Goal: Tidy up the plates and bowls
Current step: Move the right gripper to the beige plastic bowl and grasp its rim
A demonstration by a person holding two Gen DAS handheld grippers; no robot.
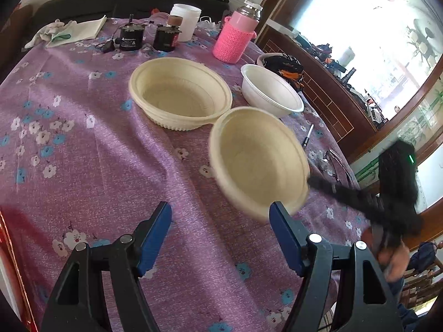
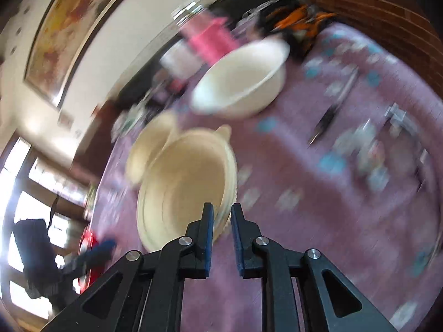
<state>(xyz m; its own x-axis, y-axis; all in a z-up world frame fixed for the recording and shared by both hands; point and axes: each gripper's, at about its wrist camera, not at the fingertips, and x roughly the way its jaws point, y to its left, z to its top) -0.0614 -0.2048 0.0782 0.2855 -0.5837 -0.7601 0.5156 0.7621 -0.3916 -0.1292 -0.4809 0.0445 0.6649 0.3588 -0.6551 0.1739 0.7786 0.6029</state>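
Observation:
A cream bowl (image 1: 257, 160) is tilted and lifted off the purple flowered tablecloth (image 1: 97, 152), held at its right rim by my right gripper (image 1: 313, 181). In the blurred right wrist view that gripper (image 2: 222, 213) is shut on the rim of this bowl (image 2: 188, 182). A second, wider cream bowl (image 1: 180, 96) rests behind it, seen too in the right wrist view (image 2: 146, 149). A white bowl (image 1: 271, 91) stands to the right, also in the right wrist view (image 2: 241, 80). My left gripper (image 1: 220, 213) is open and empty, just in front of the lifted bowl.
At the table's far edge stand a pink knit-covered flask (image 1: 235, 36), a white tub (image 1: 185, 20), two black motors (image 1: 148, 37) and a cloth (image 1: 66, 31). A pen (image 1: 308, 135) and glasses (image 1: 332, 163) lie at the right edge.

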